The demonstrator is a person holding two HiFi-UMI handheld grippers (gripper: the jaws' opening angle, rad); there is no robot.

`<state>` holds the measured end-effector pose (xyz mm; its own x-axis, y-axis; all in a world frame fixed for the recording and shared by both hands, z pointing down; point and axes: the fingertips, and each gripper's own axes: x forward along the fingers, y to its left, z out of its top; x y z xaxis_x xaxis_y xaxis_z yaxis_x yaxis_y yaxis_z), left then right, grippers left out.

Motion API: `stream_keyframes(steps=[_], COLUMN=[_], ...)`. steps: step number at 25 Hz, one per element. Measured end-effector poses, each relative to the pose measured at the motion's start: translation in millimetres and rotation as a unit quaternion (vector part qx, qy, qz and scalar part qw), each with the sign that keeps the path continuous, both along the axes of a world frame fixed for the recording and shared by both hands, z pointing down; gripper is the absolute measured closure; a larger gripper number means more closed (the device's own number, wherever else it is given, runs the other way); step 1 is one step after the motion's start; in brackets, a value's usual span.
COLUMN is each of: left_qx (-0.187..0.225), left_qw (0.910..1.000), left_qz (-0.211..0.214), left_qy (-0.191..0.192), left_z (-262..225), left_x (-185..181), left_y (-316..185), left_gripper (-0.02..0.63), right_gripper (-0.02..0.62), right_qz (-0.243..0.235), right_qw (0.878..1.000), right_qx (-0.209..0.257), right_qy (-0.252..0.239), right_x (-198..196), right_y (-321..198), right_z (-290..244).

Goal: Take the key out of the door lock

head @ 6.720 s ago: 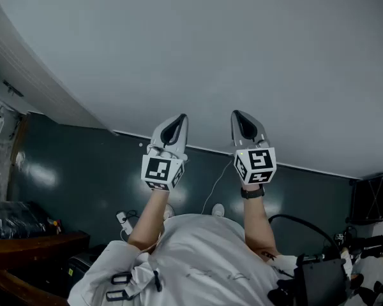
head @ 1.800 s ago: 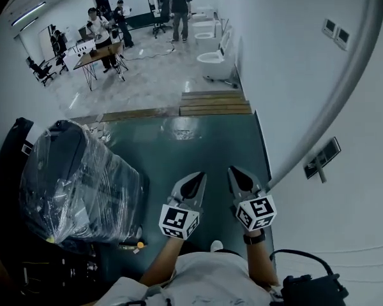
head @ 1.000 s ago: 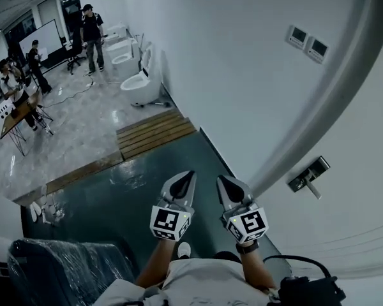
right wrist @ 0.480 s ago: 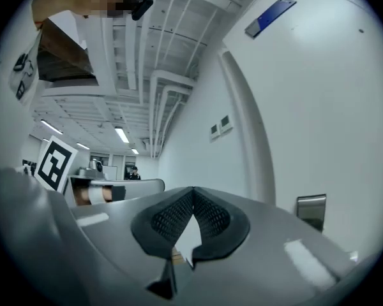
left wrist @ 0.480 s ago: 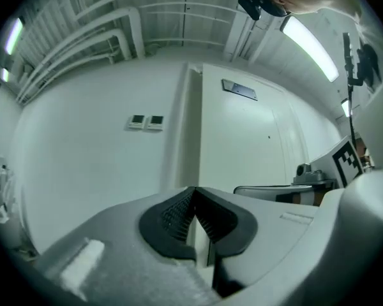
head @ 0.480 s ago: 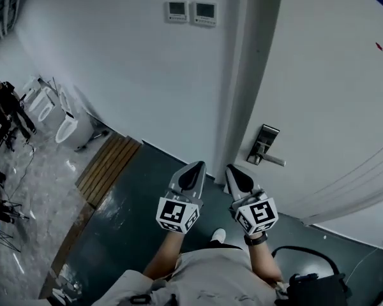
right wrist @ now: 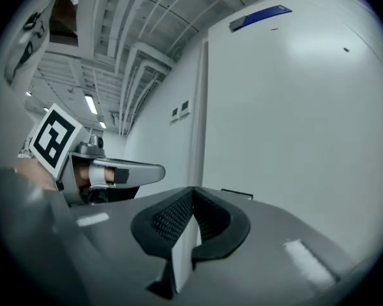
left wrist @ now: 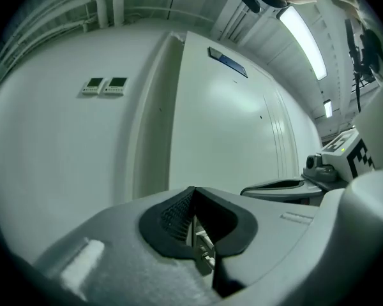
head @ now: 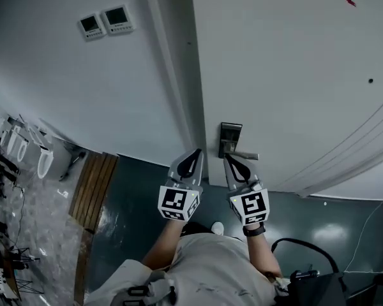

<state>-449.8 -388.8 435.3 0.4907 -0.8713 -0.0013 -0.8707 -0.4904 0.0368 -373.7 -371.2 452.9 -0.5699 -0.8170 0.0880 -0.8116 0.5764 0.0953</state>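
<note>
Left claw (head: 197, 153) and right claw (head: 229, 160) — both pinched together, empty — near the door lock (head: 230, 138); blue door sign (right wrist: 260, 15) illegible.

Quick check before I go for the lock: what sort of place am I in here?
Probably an indoor test or showroom hall, not a home: a white door with a lever-handle lock plate, two wall control panels beside it, bare ceiling pipes, and what look like free-standing toilets off to the left.

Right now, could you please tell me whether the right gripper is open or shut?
Shut: in the right gripper view, the right gripper has its jaws together at the tip, with nothing held between them.
</note>
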Motion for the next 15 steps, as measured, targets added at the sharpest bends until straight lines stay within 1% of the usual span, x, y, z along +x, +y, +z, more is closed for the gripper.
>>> stream_keyframes(steps=[4, 5, 9, 11, 12, 15], left_qx=[-0.019, -0.026, -0.048, -0.053, -0.056, -0.050], left_qw=[0.9995, 0.9992, 0.9981, 0.9978, 0.9976, 0.9976], left_qz=[0.026, 0.030, 0.036, 0.037, 0.039, 0.048], left_qy=[0.000, 0.000, -0.012, -0.015, -0.015, -0.009], left_z=[14, 17, 29, 32, 34, 34], left_x=[12, 12, 13, 13, 13, 11], left_y=[-29, -37, -69, -88, -95, -109], left_gripper=[0.602, 0.557, 0.496, 0.444, 0.434, 0.436], right_gripper=[0.597, 0.598, 0.597, 0.597, 0.597, 0.597], right_qz=[0.051, 0.055, 0.071, 0.084, 0.092, 0.107], right_qw=[0.998, 0.998, 0.996, 0.995, 0.994, 0.992], right_qx=[-0.021, -0.026, -0.040, -0.046, -0.050, -0.066], right_qy=[-0.017, -0.022, -0.036, -0.031, -0.027, -0.022], right_x=[23, 24, 27, 29, 30, 30], right_y=[-20, -23, -29, -35, -36, -34], right_z=[9, 10, 13, 17, 20, 35])
